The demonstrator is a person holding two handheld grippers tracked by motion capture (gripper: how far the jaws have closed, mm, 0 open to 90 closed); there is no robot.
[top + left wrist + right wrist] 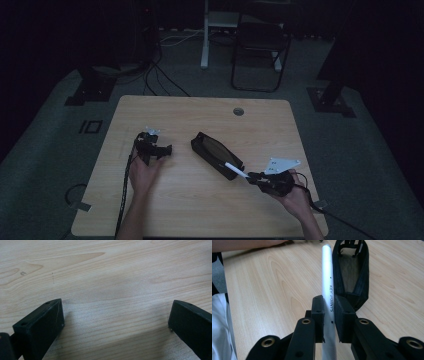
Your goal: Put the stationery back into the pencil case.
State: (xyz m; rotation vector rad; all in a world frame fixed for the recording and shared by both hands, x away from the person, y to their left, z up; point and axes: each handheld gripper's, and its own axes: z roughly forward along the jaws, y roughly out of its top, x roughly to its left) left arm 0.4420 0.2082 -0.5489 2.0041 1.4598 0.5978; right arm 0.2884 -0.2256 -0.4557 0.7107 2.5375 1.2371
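**Pen held at the mouth of an open pencil case**

Pen (327,285) sat clamped between the jaws of the right gripper (329,312), a white barrel with "KEY POINTS" printed along it. The jaws pinched it near the rear half, so most of its length ran out ahead of the gripper. Its long axis lay in line with the gripper's own reach, and its rounded tip pointed straight forward, away from the hand. In the high view the pen (236,169) slanted from the right gripper (256,177) toward the black pencil case (216,155), its tip at or just over the near end of the case; whether it touched the fabric could not be told.

The pencil case (362,277) lay just ahead and slightly to the right of the pen, unzipped, its dark sides spread so the inside showed. That grip and heading looked chosen, in my judgement, to feed the pen lengthwise into the opening, since the case is long and narrow too.

The left gripper (159,150) rested well off to the far side of the case, jaws spread wide and holding nothing, with bare bench (112,277) between and beyond them. It may have been waiting to steady the case. The wooden bench (200,210) carried nothing else.
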